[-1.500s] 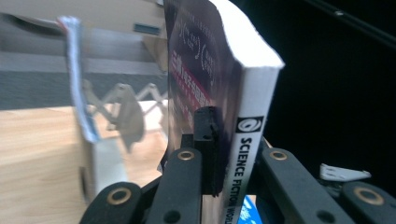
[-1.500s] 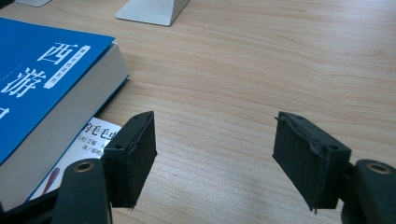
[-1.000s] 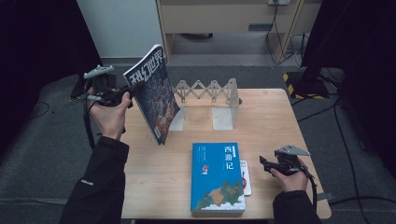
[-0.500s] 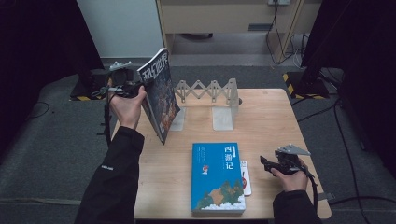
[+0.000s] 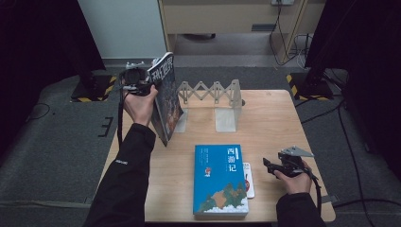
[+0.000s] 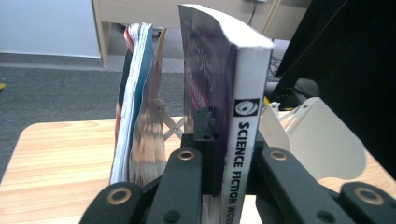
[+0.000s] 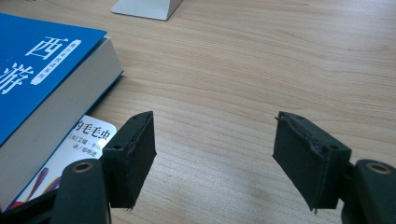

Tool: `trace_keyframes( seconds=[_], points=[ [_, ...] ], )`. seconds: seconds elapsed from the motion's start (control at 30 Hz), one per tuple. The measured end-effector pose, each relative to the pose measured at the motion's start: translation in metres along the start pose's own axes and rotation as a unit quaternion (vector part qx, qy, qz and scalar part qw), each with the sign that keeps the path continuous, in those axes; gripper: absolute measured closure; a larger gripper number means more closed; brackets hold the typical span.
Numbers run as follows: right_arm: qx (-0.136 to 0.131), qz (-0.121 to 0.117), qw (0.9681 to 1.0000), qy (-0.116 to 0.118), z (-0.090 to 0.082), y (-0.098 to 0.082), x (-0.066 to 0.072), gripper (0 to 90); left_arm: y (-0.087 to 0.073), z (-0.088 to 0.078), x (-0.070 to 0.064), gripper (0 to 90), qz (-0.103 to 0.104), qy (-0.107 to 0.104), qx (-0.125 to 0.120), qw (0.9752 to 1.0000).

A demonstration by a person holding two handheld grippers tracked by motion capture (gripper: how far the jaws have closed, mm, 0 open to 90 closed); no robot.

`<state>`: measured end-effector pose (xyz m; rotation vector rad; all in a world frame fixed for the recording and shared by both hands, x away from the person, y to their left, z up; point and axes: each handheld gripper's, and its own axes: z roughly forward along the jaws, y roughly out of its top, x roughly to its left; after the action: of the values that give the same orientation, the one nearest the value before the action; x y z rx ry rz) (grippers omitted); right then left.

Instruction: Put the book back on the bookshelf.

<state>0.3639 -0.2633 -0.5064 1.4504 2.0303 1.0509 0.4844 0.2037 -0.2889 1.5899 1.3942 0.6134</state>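
The left gripper has its jaws clamped on the spine of a magazine, a thick glossy one, and holds it upright over the bench's far left corner. In the left gripper view the white spine reads "SCIENCE FICTION", and the loose pages fan away from it, soft and wavy.

Just beside the magazine stands a book rack: pale metal, a zigzag scissor lattice between two flat end plates. One curved plate shows just past the spine in the left gripper view, so the rack's near end sits right in the magazine's way.

Nearer the person lies a blue book, flat, a thick hardback with white characters on its cover. A thinner white booklet pokes out from under its right edge; the right gripper view shows the book's pale page block resting on it.

The right gripper rests low by the front right corner, jaws open with nothing between them, their black pads rough and frayed at the edges.

The bench is light wood with fine grain. Grey carpet lies around it, dark curtains hang at both sides, and a pale cabinet stands behind.
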Motion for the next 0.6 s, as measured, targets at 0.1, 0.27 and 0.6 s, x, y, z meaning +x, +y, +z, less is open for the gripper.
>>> trace_keyframes(
  seconds=[0.1, 0.27, 0.6],
  points=[
    [-0.001, 0.000, 1.0000, 0.000, 0.000, 0.000, 0.000, 29.5, -0.002, 0.007, -0.001, 81.7, 0.000, 0.008, 0.002, 1.0000],
    [-0.001, 0.000, 1.0000, 0.001, 0.001, 0.000, 0.000, 29.5, -0.007, 0.015, -0.002, 81.7, 0.001, 0.017, 0.000, 0.9999],
    [0.002, 0.000, 1.0000, 0.003, 0.001, 0.000, 0.002, 29.5, -0.015, 0.023, -0.005, 81.6, 0.011, 0.024, 0.010, 0.9996]
  ],
)
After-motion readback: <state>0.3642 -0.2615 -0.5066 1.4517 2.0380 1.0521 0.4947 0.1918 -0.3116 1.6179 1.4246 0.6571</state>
